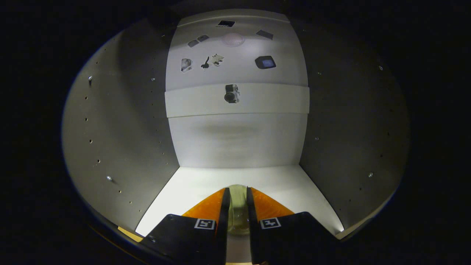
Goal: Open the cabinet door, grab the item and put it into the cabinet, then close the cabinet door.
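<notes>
Reaching into the white, box-shaped cabinet [235, 176], the gripper [238, 211] has its two fingers drawn close together with a pale, translucent, rounded item [237, 209] squeezed between them; both fingers press on its sides, so the tongs are clenched on that single item. What the item is made of cannot be told, as most of it is hidden between the fingers. It sits low over the bright white cabinet floor [198, 184], just inside the front edge; whether it touches the floor cannot be told.

One grey side wall [121, 140] stands to the left and one grey side wall [353, 140] to the right, each dotted with rows of small holes and a few metal pins. Beyond the fingers rises the white back panel [235, 140], crossed by one white horizontal band [235, 99]. A single small dark-and-silver device [232, 93] is mounted on the middle of that band. Above it, on the white upper surface [235, 70], lie several small dark flat shapes and one pale round dome [233, 39]; they are too small to identify.
</notes>
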`<state>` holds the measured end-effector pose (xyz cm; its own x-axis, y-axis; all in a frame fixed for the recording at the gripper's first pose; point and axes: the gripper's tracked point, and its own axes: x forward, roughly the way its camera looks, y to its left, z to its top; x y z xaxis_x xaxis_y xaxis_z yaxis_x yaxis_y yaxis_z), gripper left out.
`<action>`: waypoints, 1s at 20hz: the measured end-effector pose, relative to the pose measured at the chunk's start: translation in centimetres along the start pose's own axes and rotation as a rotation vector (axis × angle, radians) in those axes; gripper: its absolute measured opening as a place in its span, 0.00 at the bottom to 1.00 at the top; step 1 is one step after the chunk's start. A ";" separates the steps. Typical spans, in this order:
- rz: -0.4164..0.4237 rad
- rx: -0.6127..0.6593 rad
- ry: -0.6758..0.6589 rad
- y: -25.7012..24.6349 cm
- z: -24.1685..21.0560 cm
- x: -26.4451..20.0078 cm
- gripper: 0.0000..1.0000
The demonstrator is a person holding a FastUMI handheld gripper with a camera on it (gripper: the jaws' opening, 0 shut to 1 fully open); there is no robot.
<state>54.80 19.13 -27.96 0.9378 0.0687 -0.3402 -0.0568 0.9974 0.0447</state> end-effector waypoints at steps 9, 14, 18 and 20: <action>0.059 -0.046 -0.200 1.6 5.9 -7.1 0.42; 0.088 -0.048 -0.267 2.7 7.9 -14.5 0.71; 0.094 -0.079 -0.297 3.1 7.6 -20.6 0.94; 0.077 -0.067 -0.349 2.9 8.1 -23.8 0.98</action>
<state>35.08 20.22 -12.09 0.9896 0.1435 0.0031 -0.1434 0.9896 -0.0083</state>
